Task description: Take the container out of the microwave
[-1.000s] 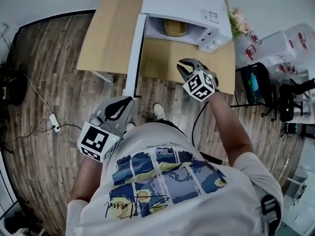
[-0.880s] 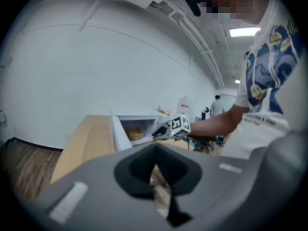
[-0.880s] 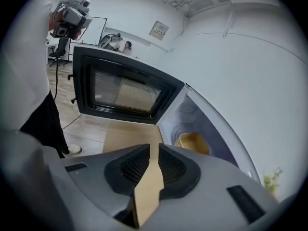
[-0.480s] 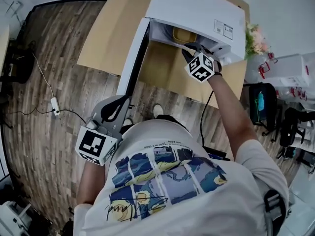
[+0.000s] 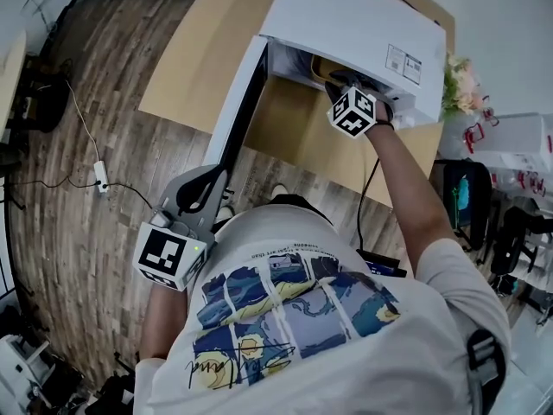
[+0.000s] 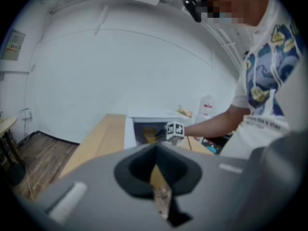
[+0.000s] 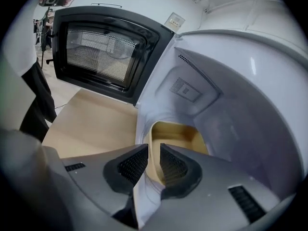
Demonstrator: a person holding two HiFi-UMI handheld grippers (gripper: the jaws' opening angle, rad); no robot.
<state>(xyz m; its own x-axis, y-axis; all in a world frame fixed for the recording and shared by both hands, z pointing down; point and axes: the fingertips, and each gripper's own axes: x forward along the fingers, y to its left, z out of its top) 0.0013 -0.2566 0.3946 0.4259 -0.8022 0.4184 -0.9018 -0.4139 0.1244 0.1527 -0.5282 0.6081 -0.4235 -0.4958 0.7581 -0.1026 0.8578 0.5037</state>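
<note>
A white microwave (image 5: 346,15) stands on a wooden table (image 5: 194,59) with its door (image 5: 238,115) swung open to the left. Inside sits a yellow container (image 7: 175,134), glimpsed in the head view as a yellow edge (image 5: 321,66) in the cavity. My right gripper (image 7: 154,160) reaches into the cavity mouth (image 5: 339,80), and its jaws are pinched on the container's near left wall. My left gripper (image 5: 206,178) hangs low beside the person's body, away from the table. Its jaws (image 6: 154,174) are shut with nothing between them.
The open door (image 7: 106,52) stands to the left of my right gripper, with bare tabletop below it. Flowers (image 5: 462,80) and a white box (image 5: 518,137) sit right of the microwave. A cable and power strip (image 5: 102,171) lie on the wooden floor at left.
My right gripper has moved forward from above the table's front into the microwave and closed on the container's wall. The left gripper has stayed where it was.
</note>
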